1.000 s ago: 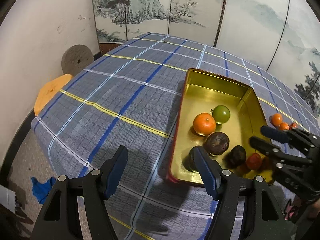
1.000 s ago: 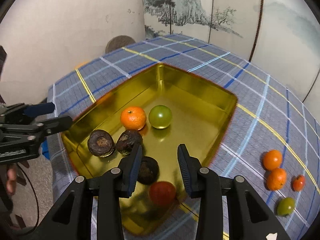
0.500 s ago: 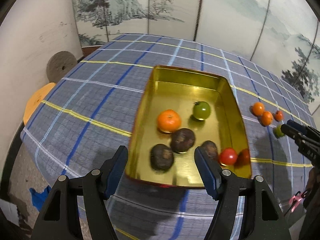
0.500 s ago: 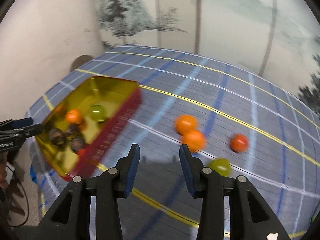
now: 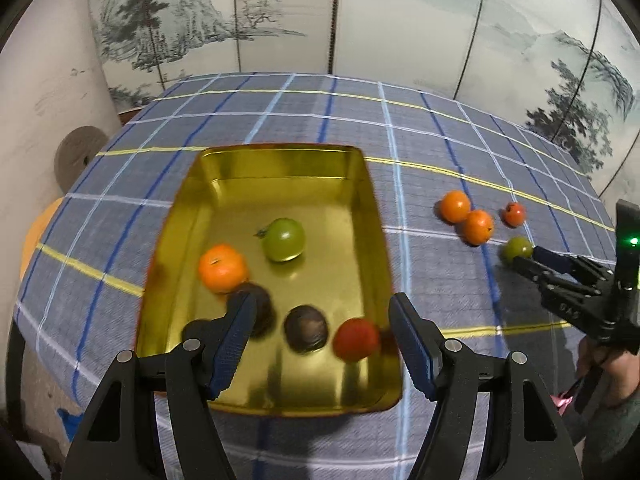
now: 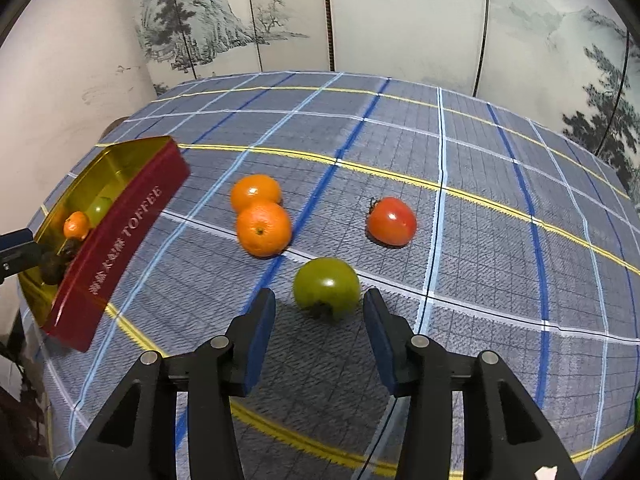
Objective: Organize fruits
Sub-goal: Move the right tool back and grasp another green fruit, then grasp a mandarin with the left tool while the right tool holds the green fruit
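Done: the gold tin [image 5: 362,216] on the desk [image 6: 480,184] already holds an orange, a green tomato, a red tomato and some dark fruits.
Left: two oranges [image 6: 264,228], a red tomato [image 6: 392,221] and a green tomato [image 6: 326,288] lie loose on the cloth.
My right fingers [image 6: 320,326]: opening, empty, just short of the green tomato.
My left fingers [image 5: 322,344]: parted, empty, over the tin.

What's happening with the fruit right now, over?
Right gripper jaws opening, empty, just short of the green tomato on the cloth. Left gripper open over the gold tin. Nothing in the way.
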`<state>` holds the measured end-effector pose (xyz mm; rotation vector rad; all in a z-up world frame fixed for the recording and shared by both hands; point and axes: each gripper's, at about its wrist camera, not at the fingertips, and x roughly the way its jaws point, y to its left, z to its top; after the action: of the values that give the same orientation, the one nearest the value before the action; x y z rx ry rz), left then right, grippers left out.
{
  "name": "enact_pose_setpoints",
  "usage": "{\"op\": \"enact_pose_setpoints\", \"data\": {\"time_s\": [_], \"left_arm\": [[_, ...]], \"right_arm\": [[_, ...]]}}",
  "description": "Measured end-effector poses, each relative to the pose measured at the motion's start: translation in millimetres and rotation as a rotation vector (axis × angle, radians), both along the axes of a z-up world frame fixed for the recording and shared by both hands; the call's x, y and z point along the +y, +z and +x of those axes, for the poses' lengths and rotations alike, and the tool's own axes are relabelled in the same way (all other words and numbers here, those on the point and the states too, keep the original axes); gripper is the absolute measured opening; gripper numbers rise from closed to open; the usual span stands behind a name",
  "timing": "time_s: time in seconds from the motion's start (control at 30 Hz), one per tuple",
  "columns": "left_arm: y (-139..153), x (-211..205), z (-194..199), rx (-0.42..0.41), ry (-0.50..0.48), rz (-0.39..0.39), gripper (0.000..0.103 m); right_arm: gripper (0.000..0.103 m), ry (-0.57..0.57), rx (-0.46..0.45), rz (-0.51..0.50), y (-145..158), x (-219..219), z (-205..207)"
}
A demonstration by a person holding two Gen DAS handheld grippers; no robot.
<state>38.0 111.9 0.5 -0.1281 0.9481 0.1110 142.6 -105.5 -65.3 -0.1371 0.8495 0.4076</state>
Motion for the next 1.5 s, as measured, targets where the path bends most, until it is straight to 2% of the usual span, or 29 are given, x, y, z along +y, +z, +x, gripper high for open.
{"op": "enact_pose_setpoints", "data": {"time_s": [0.3,0.33,0.4,0.6,0.8,1.03,1.3,1.5], "left_arm": [[-7,-33,32,0.015,-0.042,0.010,0.069],[-8,-37,35,0.020,-0.045,0.011,0.069],[-10,-45,39,0.024,-0.055,0.015,0.069],[-16,-69,50,0.036,-0.093,0.013,0.069],[-24,-95,64,0.034,-0.128,-0.015,0.069],[-34,-115,80,0.041,-0.144,-0.008,0.069],[-45,-124,99,0.061,-0.130,-0.024,0.069],[-52,-133,115,0.084,-0.110,-0.043,0.069]], "right_arm": [[0.043,-0.005,0.015,-0.004,-15,-1,14],[0.043,-0.002,0.012,-0.010,-15,0,13],[0.035,0.009,0.006,-0.021,-15,3,12],[0.033,0.011,-0.016,-0.034,-15,-1,8],[0.033,-0.062,-0.030,-0.042,-13,-33,13],[0.033,-0.145,-0.037,-0.069,-14,-77,21],[0.033,-0.183,-0.044,-0.088,-14,-110,25],[0.034,-0.189,-0.046,-0.074,-14,-117,25]]}}
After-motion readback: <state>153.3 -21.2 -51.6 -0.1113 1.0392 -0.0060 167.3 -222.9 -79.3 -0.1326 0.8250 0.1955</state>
